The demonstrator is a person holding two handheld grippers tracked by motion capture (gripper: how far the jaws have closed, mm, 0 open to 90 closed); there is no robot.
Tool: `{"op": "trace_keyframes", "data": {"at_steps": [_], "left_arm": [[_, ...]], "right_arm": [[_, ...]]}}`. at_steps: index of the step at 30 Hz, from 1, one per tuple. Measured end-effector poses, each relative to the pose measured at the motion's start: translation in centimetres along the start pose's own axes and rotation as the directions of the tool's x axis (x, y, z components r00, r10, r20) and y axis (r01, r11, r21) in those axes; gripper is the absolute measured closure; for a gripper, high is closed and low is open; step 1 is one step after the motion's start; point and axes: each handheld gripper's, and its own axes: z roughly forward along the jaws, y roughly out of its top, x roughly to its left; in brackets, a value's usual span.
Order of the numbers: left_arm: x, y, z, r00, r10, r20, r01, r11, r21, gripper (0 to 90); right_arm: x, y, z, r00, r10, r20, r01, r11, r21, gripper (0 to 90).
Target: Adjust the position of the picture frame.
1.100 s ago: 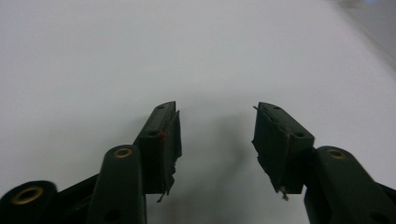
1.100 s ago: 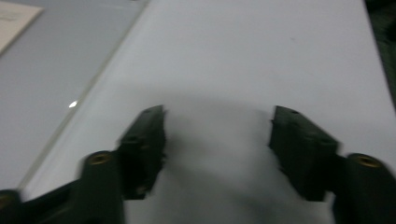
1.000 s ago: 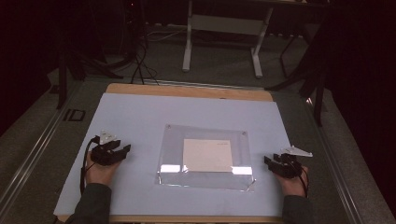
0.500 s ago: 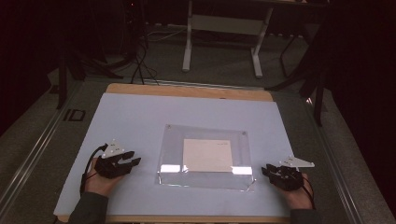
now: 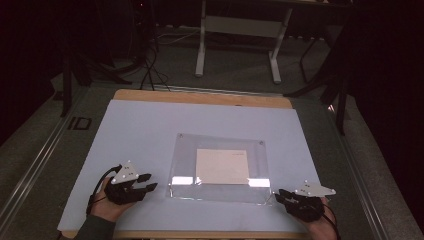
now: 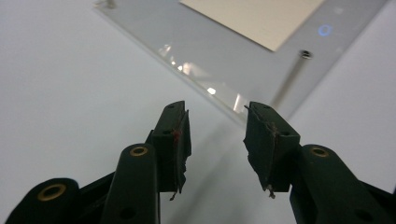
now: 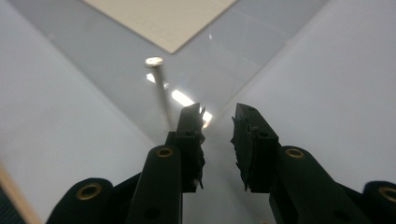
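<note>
A clear acrylic plate (image 5: 182,160) stands on short screw posts in the middle of the pale table, with a cream sheet (image 5: 222,166) under it. My left gripper (image 5: 152,181) lies open at the front left, its tips aimed at the plate's near left corner and a little short of it. In the left gripper view the left gripper (image 6: 215,116) holds nothing, and the plate's edge (image 6: 233,60) and a post (image 6: 306,54) lie just ahead. My right gripper (image 5: 278,195) is open beside the near right corner. In the right gripper view the right gripper (image 7: 217,114) faces a screw post (image 7: 154,61).
The table's wooden rim (image 5: 200,97) runs along the far side. Behind it stand a white metal frame (image 5: 237,30) and dark stands, with cables on the floor. A floor rail and an "ID" mark (image 5: 79,123) lie at the left.
Both hands have drawn toward the front edge of the table. The grippers have turned inward to point at the plate's near corners. The plate and sheet have not moved.
</note>
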Motion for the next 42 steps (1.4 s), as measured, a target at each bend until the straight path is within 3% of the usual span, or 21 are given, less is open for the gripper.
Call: {"op": "trace_keyframes", "data": {"at_steps": [10,20,26,32,38,42], "left_arm": [[-1.5,0.2,0.3,0.9955,0.061,0.073,-0.061,0.9981,-0.002,58.2],[-2.3,1.6,2.7,0.9852,0.108,0.132,-0.108,0.9941,-0.013,65.2],[-2.2,2.0,3.9,0.9825,0.115,0.146,-0.114,0.9933,-0.02,70.3],[-2.3,2.3,4.1,0.9794,0.137,0.148,-0.135,0.9905,-0.025,83.1],[-2.2,2.2,4.4,0.9768,0.141,0.161,-0.138,0.99,-0.03,79.1],[-2.5,2.4,4.9,0.9734,0.167,0.157,-0.168,0.9858,-0.01,78.0]], "right_arm": [[1.2,0.0,0.0,0.9959,-0.046,-0.077,0.045,0.9988,-0.021,68.2],[1.5,0.6,0.6,0.9965,-0.037,-0.075,0.032,0.9973,-0.066,73.5],[1.5,0.6,0.9,0.9966,-0.026,-0.079,0.02,0.9971,-0.074,76.7],[1.7,0.8,1.2,0.9976,-0.037,-0.059,0.032,0.9967,-0.075,83.9],[1.6,0.7,1.3,0.9977,-0.03,-0.061,0.025,0.9965,-0.08,83.4],[1.6,0.6,1.5,0.9981,-0.024,-0.057,0.02,0.9968,-0.078,82.0]]}}
